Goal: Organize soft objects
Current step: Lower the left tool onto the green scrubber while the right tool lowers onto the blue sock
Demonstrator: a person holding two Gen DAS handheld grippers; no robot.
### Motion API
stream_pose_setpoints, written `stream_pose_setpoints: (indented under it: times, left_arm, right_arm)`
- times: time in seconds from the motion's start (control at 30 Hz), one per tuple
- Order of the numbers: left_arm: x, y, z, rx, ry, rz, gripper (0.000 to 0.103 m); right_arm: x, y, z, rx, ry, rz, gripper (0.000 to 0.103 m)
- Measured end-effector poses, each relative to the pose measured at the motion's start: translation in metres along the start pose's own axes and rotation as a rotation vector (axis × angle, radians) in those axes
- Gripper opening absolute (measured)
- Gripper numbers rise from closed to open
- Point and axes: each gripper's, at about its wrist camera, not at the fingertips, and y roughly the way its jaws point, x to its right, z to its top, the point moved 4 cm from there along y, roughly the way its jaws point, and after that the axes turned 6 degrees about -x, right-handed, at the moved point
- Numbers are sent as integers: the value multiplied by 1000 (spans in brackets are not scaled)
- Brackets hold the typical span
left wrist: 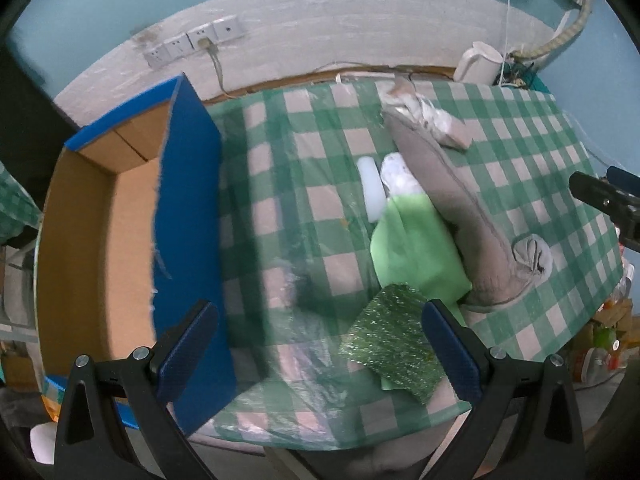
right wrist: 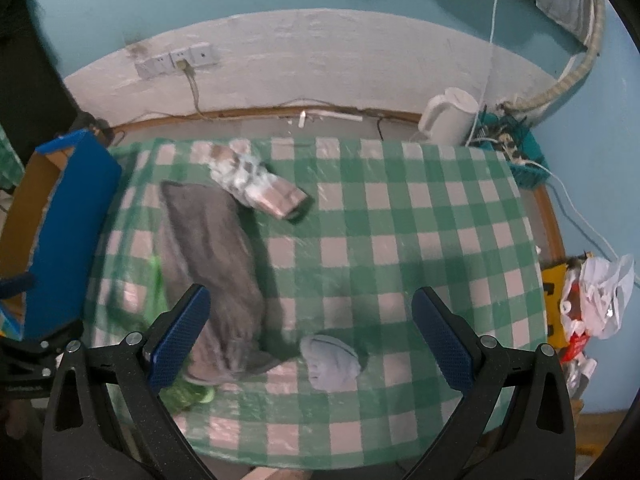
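Soft things lie on a green checked tablecloth point(left wrist: 304, 208). In the left wrist view my left gripper point(left wrist: 320, 348) is open and empty above the cloth, beside a sparkly green scrubber point(left wrist: 390, 342), a light green cloth point(left wrist: 416, 248), a long grey cloth point(left wrist: 456, 200) and a white roll point(left wrist: 370, 188). An open cardboard box point(left wrist: 96, 248) with blue sides stands left. In the right wrist view my right gripper point(right wrist: 310, 338) is open and empty above a balled pale blue sock point(right wrist: 332, 362), with the grey cloth point(right wrist: 212, 256) to its left and a patterned bundle point(right wrist: 256, 180) farther back.
A white kettle point(right wrist: 450, 116) and a teal basket with cables point(right wrist: 516, 152) stand at the back right by the wall. A socket strip point(right wrist: 178, 60) hangs on the wall. Plastic bags point(right wrist: 596, 300) lie off the table's right edge. The box point(right wrist: 60, 216) borders the table's left side.
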Motion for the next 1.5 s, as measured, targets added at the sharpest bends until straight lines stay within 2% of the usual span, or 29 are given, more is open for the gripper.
stream_pose_setpoints:
  times: [0.33,0.9,1.03,1.2,1.3,1.37,1.5]
  left_arm:
    - [15,37,4,-69,-5,-29,102]
    - [40,76,7,-115,62,-7,102]
    - [48,87,9,-126,73,-5,102]
    - [42,95,12,-147,45,-63,82]
    - [36,98,10,-133,12,-106,66]
    - [32,98,9,-142,1,-128,56]
    - [25,100,10,-147,-14,-151,40]
  right_arm:
    - [25,48,-21,-119,18,19,91]
    - [23,81,-43,-202,-31,-1,89]
    - [23,89,-46,-229,-38,1,83]
    - [19,97,-50,-254,-57,12,77]
    - [17,100,-53,-269,-61,22,66]
    - [15,102,-55,-285,-58,40,51]
    - [17,103,-56,-290,-56,58,44]
